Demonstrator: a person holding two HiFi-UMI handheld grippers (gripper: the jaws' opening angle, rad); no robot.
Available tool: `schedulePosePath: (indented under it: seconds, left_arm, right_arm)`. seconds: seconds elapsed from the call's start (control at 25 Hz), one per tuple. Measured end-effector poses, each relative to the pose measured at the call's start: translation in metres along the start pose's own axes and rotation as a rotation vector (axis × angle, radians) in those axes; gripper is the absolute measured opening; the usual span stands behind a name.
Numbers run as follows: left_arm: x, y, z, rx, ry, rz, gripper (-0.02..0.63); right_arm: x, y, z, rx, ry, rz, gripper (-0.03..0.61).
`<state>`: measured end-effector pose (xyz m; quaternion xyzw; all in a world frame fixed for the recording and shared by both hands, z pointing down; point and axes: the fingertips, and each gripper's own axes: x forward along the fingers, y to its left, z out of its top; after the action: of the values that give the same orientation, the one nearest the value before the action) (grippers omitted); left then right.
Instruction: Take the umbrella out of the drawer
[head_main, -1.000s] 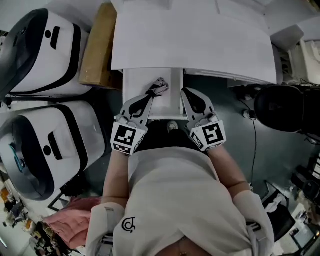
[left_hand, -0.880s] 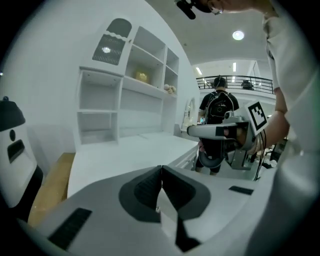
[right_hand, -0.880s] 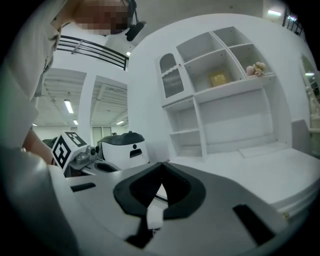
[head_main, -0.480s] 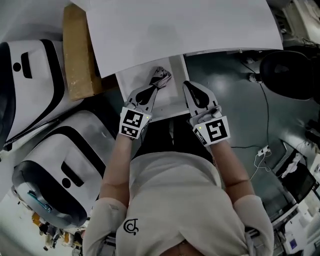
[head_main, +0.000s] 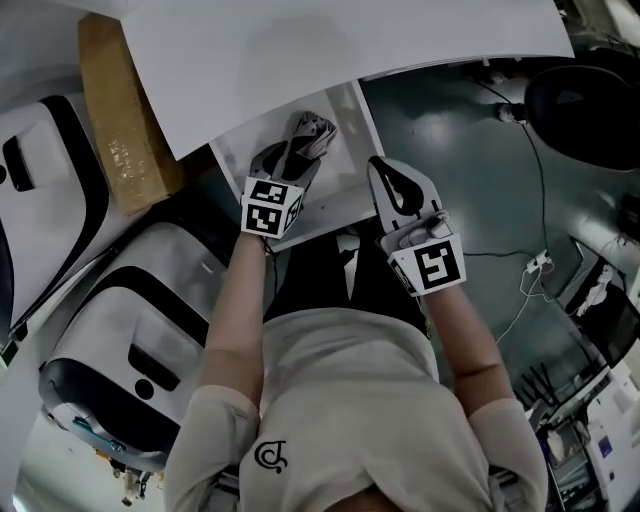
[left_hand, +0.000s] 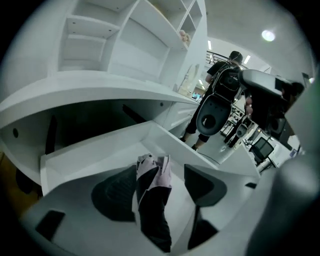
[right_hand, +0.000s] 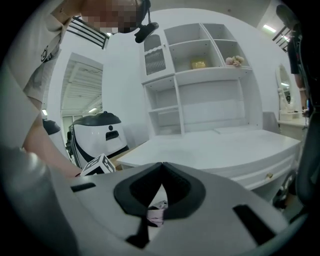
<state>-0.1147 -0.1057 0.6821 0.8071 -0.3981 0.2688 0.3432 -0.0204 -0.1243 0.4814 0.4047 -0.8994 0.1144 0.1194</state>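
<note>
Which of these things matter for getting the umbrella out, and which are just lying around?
In the job: umbrella; open drawer; left gripper, jaws opening around the umbrella; right gripper, shut.
Just about: cardboard box; white machines; black chair.

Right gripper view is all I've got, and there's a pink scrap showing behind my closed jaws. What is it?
Observer: It's the folded umbrella, lying in the open drawer.
Operator: Where's the other gripper?
Observer: The left gripper is down in the drawer with the umbrella between its jaws. They are opening, and a gap shows beside the umbrella, so it isn't gripped.
Operator: And mine, relative to the drawer?
Observer: In the head view the right gripper sits at the drawer's right edge, beside the umbrella and not touching it.
</note>
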Motion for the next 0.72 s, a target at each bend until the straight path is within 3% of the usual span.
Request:
schedulePosePath:
  seconds: [0.48,0.72]
  left_arm:
    - [0.063,0.020,-0.045,0.038,0.246,0.006,0.402]
    - [0.083,0.026,-0.058,0.053,0.335,0.057,0.413]
  right_arm:
    - [0.007,-0.012,-0.020,0.013,0.035,-0.051,0.006]
    - [0.013,-0.021,-0.026,0.030,0.043,-0.064,0.006]
